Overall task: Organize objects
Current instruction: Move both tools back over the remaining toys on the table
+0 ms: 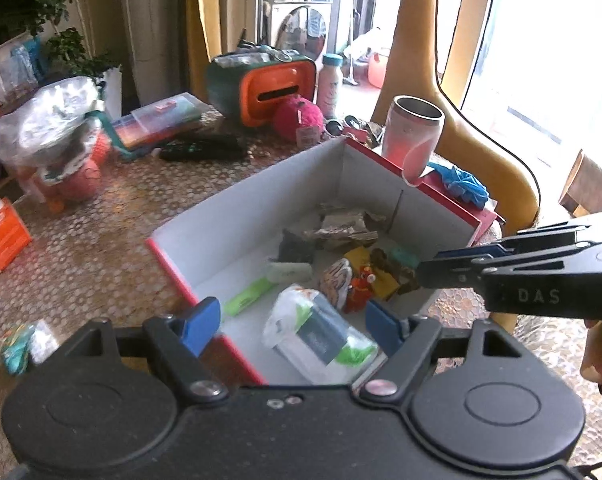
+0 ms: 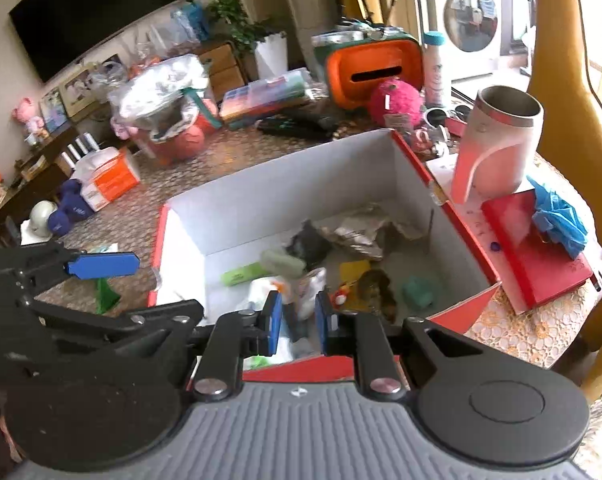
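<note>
Left gripper (image 1: 291,326) wide open, empty, above box (image 1: 173,268); right gripper (image 2: 297,316) narrow, empty. Near packet (image 1: 321,340): light, soft, slippery; pinch across middle.

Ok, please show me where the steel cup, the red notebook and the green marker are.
steel cup (image 2: 497,148): right wrist view, on its pink outer wall.
red notebook (image 2: 537,256): right wrist view, on its bare cover.
green marker (image 1: 247,300): left wrist view, on its barrel.
</note>
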Demonstrator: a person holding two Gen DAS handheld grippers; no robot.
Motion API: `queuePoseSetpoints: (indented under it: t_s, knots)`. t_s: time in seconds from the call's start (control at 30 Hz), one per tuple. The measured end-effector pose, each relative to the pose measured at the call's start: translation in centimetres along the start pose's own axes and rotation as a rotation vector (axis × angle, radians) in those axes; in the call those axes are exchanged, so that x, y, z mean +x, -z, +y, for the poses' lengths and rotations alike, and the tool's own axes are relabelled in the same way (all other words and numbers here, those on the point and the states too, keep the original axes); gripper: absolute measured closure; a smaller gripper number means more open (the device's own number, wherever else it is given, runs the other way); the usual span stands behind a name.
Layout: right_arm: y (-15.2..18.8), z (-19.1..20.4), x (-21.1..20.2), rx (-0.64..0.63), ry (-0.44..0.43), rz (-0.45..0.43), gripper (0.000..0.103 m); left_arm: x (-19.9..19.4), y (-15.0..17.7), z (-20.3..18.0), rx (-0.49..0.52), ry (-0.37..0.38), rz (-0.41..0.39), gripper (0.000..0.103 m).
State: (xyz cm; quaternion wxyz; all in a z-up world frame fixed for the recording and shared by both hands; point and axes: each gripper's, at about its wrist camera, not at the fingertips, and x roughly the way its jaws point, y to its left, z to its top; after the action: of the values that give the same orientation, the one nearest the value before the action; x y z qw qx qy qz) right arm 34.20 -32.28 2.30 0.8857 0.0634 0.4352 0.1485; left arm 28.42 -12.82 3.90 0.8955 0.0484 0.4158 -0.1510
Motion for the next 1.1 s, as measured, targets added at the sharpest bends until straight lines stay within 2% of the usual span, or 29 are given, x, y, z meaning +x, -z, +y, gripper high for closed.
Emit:
queuePoseSetpoints:
  t_s: [0.23,0.33,0.4,0.63,0.77,0.9,1.1]
  knots:
    - [1.4,2.6,-1.5,-0.022,-0.033,-0.021,0.083,-3.4,2.5,2.9,-0.044,-0.016,-0.040,0.023]
    - [1.8,3.7,-2.0,-0.025,-0.050,-0.033,0.067,-4.7,3.7,4.6,-0.070,-0.032,-0.051,0.022]
    - [2.2,4.6,-2.4,-0.037,-0.061,-0.053,0.049,-5.6,4.6,5.7,-0.084,-0.039,-0.056,0.022]
    - [3.2,8.1,-2.6,-0.078,-0.098,-0.062,0.046,-8.4,7.3,9.4,-0.129,-0.090,-0.078,0.014]
    - [3.4,10.0,-2.2,-0.090,-0.127,-0.049,0.038,-9.6,8.7,11.5,-0.153,-0.128,-0.087,0.011]
    - [3.5,12.0,-1.5,-0.103,-0.156,-0.036,0.031,-10.7,10.1,13.4,-0.174,-0.153,-0.101,0.002]
    - [3.5,15.0,-0.1,-0.133,-0.184,-0.009,0.028,-11.3,11.5,16.0,-0.212,-0.188,-0.114,0.001]
